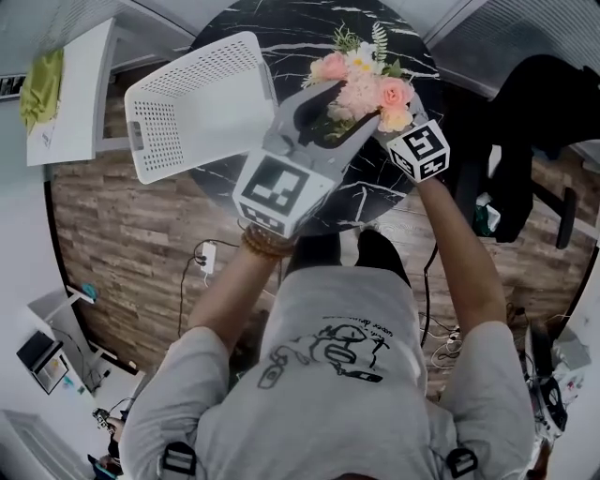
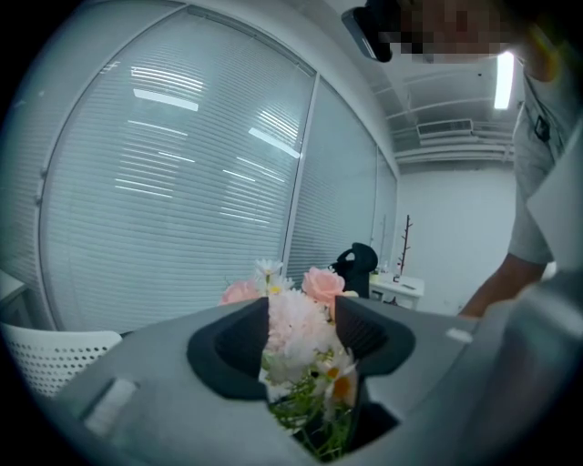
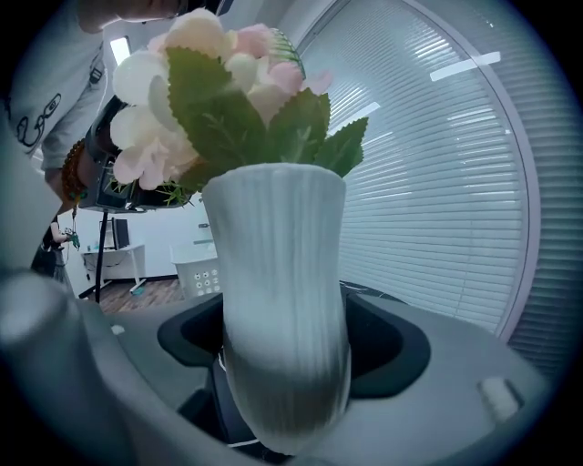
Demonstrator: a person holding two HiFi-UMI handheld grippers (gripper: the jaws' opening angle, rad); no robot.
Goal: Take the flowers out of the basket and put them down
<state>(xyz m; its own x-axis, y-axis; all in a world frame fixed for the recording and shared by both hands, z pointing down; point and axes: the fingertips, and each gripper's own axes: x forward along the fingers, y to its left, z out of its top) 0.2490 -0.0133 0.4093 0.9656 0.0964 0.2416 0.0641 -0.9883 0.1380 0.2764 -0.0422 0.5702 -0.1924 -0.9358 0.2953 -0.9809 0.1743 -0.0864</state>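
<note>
A bunch of pink, cream and white flowers (image 1: 366, 89) with green leaves stands in a white ribbed vase (image 3: 282, 291), held up over the round black marble table (image 1: 281, 28). My right gripper (image 3: 282, 355) is shut on the vase's body; in the head view its jaws are hidden under the blooms and only its marker cube (image 1: 419, 150) shows. From the left, my left gripper (image 1: 342, 112) is shut on the flowers (image 2: 296, 319) just below the heads. The white perforated basket (image 1: 202, 103) lies tipped on the table's left side, apart from both grippers.
Left of the table stands a white desk with a green cloth (image 1: 42, 84). A black chair with dark clothing (image 1: 534, 112) is at the right. Cables and a power strip (image 1: 206, 258) lie on the wooden floor. Window blinds (image 2: 182, 182) run behind the table.
</note>
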